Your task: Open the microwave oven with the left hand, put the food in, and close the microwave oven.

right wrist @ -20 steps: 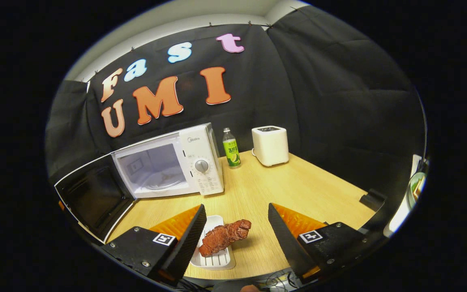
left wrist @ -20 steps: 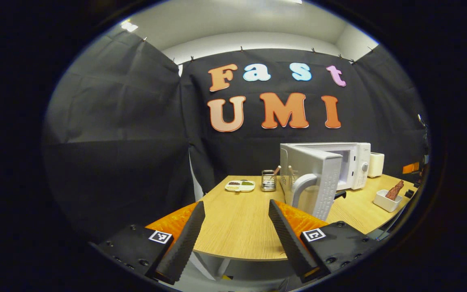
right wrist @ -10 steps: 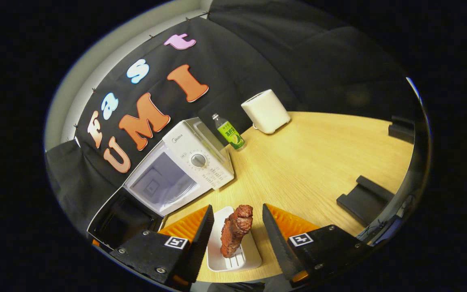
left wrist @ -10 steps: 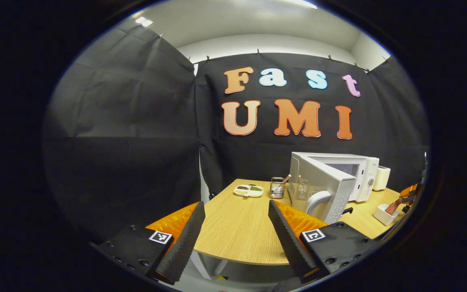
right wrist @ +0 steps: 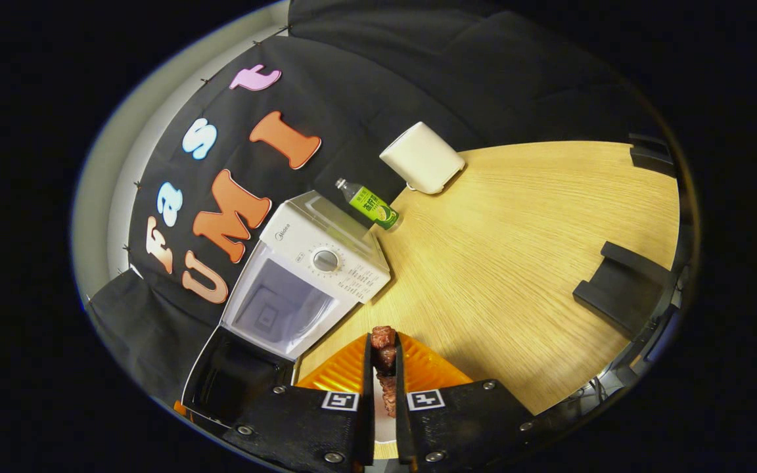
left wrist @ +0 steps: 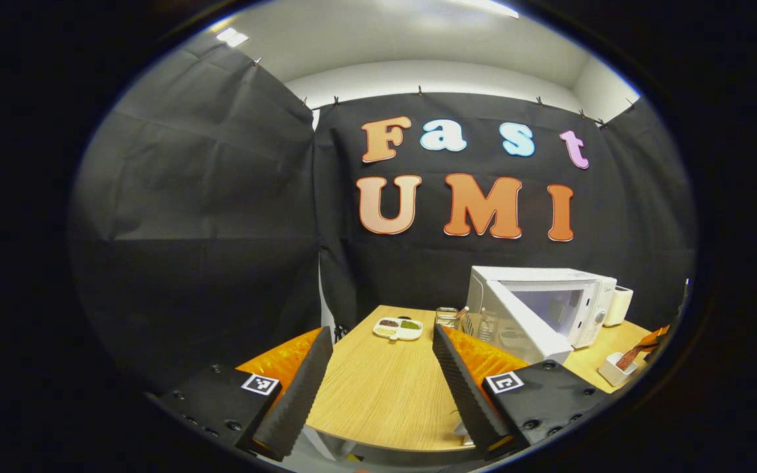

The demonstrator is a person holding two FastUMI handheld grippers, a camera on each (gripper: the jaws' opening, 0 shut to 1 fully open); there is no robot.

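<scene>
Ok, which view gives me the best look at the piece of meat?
The right gripper view: the meat sits up close, clamped in the right hand-held gripper. The left gripper view shows it far off at the table's edge, tiny, over a white tray.

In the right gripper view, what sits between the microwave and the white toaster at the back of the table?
In the right gripper view, a green-labelled bottle stands between the microwave and the toaster, close to the microwave's top corner, apart from both.

A green bottle (right wrist: 370, 205) stands between a white toaster (right wrist: 420, 158) and the wall, on the wooden table (right wrist: 523, 249).
</scene>
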